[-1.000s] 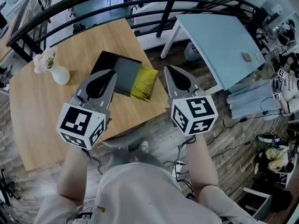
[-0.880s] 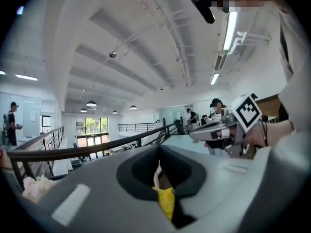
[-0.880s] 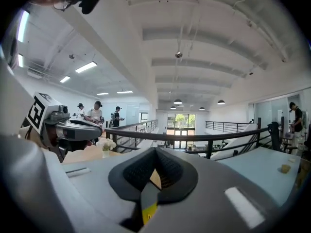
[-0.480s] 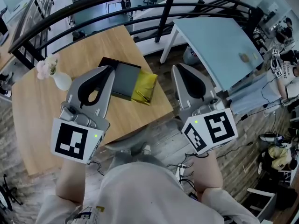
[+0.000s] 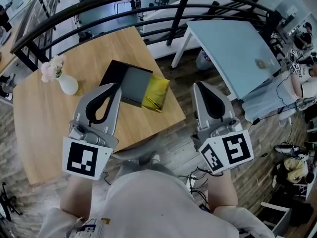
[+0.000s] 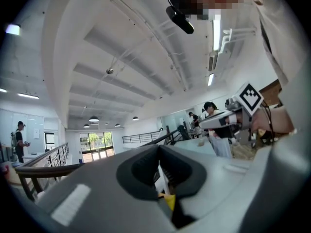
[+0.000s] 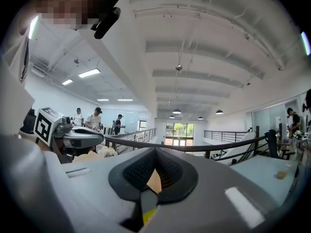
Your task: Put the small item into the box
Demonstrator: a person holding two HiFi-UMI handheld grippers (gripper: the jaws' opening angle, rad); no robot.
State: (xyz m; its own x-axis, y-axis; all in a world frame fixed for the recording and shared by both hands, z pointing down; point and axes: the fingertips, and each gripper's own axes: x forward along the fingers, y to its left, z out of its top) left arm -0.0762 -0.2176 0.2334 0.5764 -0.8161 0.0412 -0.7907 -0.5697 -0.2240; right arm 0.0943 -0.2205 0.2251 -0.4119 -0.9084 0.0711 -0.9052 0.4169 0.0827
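Observation:
A flat black box (image 5: pixel 126 81) with a grey inside lies on the wooden table (image 5: pixel 59 128). A small yellow item (image 5: pixel 155 94) lies against the box's right side. My left gripper (image 5: pixel 115 87) hovers over the table's front part, just left of the box, jaws shut and empty. My right gripper (image 5: pixel 199 85) is off the table's right edge, above the floor, also shut and empty. Both gripper views point up at the ceiling: the left gripper (image 6: pixel 158 147) and right gripper (image 7: pixel 155 150) show closed jaws with nothing between them.
A white vase with pink flowers (image 5: pixel 63 80) stands at the table's left. A light blue table (image 5: pixel 233 46) is at the right and a black railing (image 5: pixel 99 4) curves behind. Cables and bags lie on the floor at the right, near people.
Both grippers have drawn back toward me and tilted upward. The right one has shifted right, away from the table edge. The box and yellow item have not moved.

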